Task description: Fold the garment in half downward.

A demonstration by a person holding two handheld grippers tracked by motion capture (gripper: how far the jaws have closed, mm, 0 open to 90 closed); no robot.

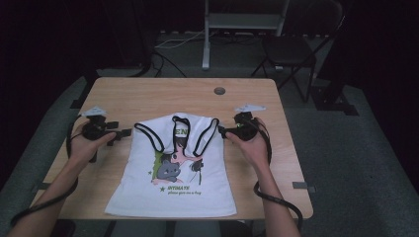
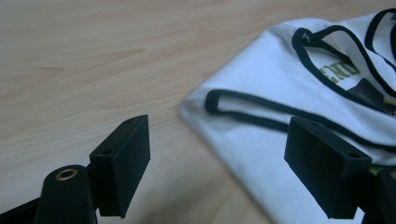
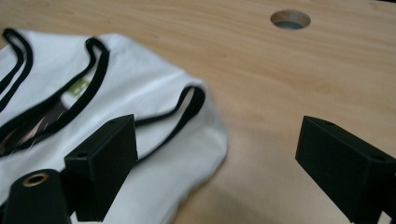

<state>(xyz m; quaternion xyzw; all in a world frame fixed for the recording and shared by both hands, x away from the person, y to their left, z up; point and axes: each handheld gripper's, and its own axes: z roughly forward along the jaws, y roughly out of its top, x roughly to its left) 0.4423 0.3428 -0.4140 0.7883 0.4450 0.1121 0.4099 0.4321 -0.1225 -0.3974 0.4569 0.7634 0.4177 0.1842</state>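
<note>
Lying flat on the table (image 1: pixel 148 91), front up, the top (image 1: pixel 173 190) sits near the person's edge, its hem almost at that edge and its straps pointing away toward the far side. Soft, light cotton by the look of it, so it should sag and fold wherever it is lifted, and a pinch through one layer could drag the layer below along. The black-bound shoulder edges look like the firmest places to grip, one on each side.

It is white and sleeveless, with black trim round the neck and armholes, a cartoon print in grey and pink on the chest and a line of green lettering under it.

The left gripper (image 1: pixel 120 134) waits just beside the left shoulder, jaws spread wide with nothing between them, one over bare wood and one over cloth. The right gripper (image 1: pixel 221 132) sits at the right shoulder, likewise gaping and empty.
</note>
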